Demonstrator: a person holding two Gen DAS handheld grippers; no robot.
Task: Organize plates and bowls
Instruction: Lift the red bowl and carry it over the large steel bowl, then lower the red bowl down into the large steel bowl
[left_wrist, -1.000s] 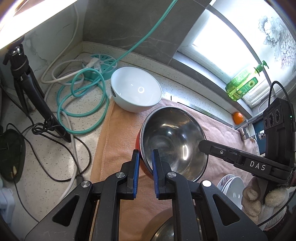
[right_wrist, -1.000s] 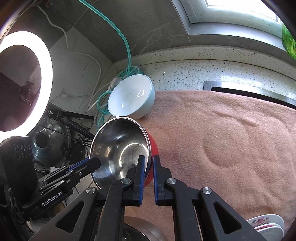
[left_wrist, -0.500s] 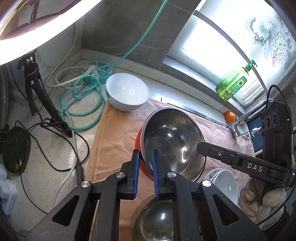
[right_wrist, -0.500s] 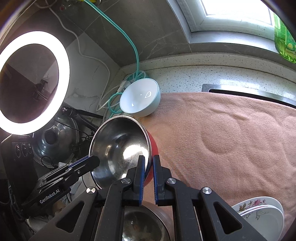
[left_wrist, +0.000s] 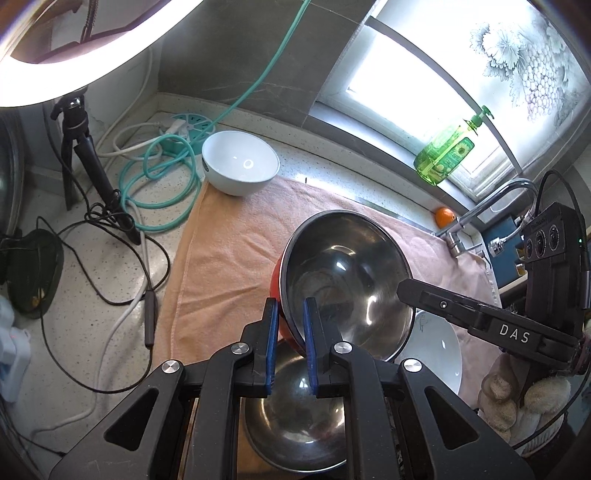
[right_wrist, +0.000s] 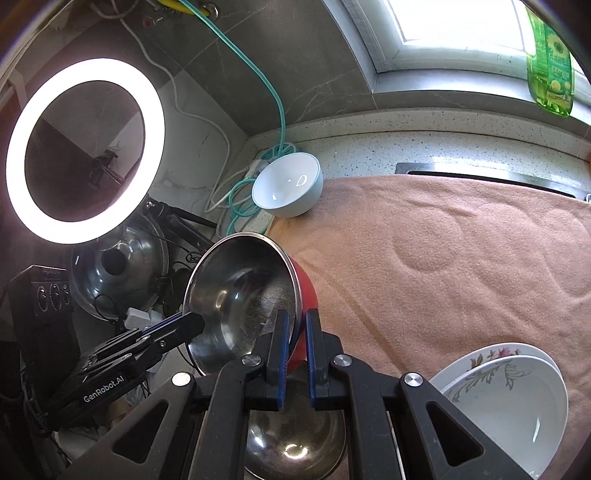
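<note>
A steel bowl with a red outside (left_wrist: 347, 273) (right_wrist: 243, 291) hangs tilted above the pink towel (left_wrist: 229, 258) (right_wrist: 443, 266). My left gripper (left_wrist: 290, 314) is shut on its near rim, and my right gripper (right_wrist: 295, 325) is shut on the opposite rim. Below the held bowl sits a second steel bowl (left_wrist: 295, 424) (right_wrist: 295, 443). A white bowl (left_wrist: 240, 168) (right_wrist: 288, 188) stands at the towel's far corner. White flowered plates (right_wrist: 506, 398) (left_wrist: 439, 343) are stacked at the near right.
Teal hose (left_wrist: 159, 177) and black cables (left_wrist: 110, 258) lie on the speckled counter at left, by a tripod (left_wrist: 85, 155) under a ring light (right_wrist: 81, 147). A green soap bottle (left_wrist: 447, 155), an orange (left_wrist: 443, 216) and a faucet (left_wrist: 487, 206) stand by the window.
Both grippers have lifted the red-sided steel bowl up and back toward me. The second steel bowl and the plates have come into view beneath; the white bowl looks farther away.
</note>
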